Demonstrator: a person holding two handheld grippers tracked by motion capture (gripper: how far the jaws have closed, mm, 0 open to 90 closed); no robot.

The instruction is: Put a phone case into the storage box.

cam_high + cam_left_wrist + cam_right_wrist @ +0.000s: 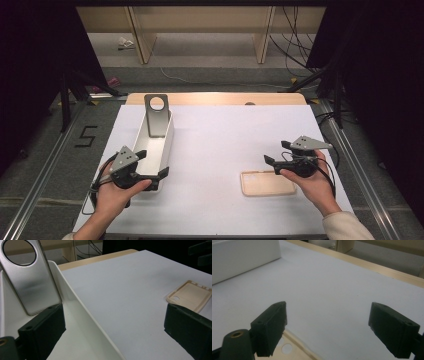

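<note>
Jaws: both grippers' spread wide, gripping nothing. Left gripper (150, 165) straddles the tray (167, 135) wall; right gripper (278, 151) hangs just right of tray, over case (267, 183). Risk: closing left could tip tray and stand (156, 116).

Beige rectangular phone case (267, 183) lying flat, hollow side up, just beside the right gripper (276, 152), under its jaws

Grey floor (45, 165), wooden shelving (200, 25)

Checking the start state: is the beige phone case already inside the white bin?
No, the beige phone case lies flat on the table, apart from the white bin.
</note>
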